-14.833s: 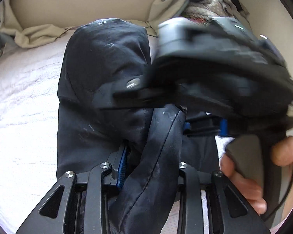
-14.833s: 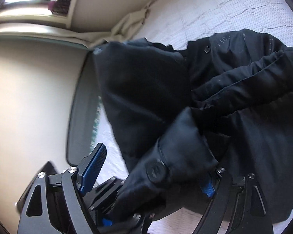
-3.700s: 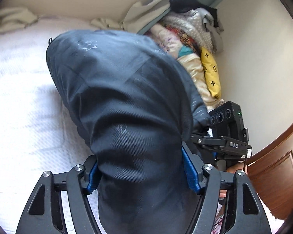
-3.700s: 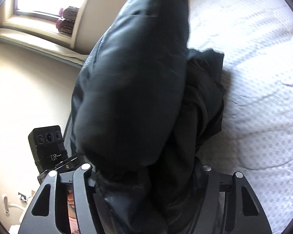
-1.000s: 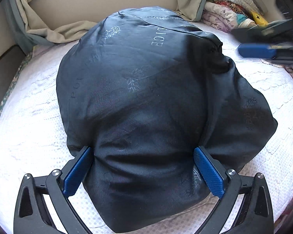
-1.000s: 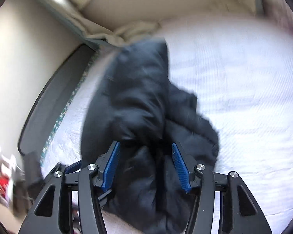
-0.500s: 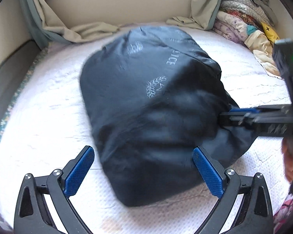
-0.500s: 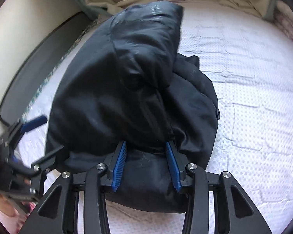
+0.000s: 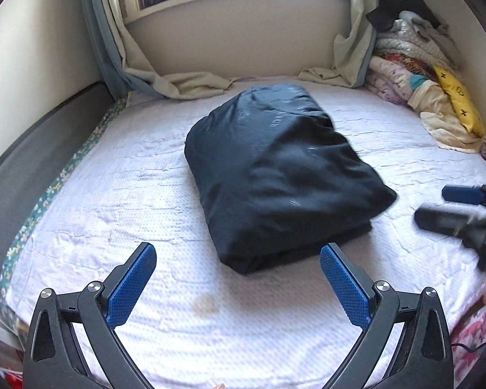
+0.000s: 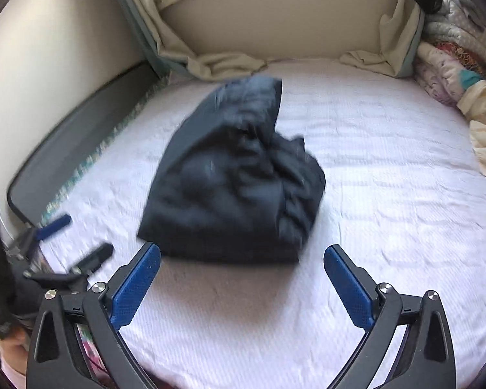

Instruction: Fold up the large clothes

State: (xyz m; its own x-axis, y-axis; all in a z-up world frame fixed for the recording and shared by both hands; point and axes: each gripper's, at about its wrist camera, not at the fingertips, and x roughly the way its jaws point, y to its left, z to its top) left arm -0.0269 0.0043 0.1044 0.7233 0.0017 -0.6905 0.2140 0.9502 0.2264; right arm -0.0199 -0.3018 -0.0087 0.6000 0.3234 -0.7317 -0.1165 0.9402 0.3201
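One dark folded garment (image 9: 275,175) is lying in the middle of the white bed (image 9: 145,194), a puffy bundle with its long axis running from the near edge of the bed up toward the window wall (image 9: 236,42), its narrower end pointing at the window and its broader folded edge facing the two grippers. The left gripper (image 9: 238,287) is hovering just short of that near edge with its blue pads spread wide and nothing between them. The right gripper (image 10: 243,287) is sitting beside it, its jaws opening wide, also empty and clear of the garment. To the right of the garment, against the wall, one pile of mixed laundry (image 9: 414,74) is resting. Two curtains (image 9: 113,32) are hanging beyond it, their hems pooling on the bed.
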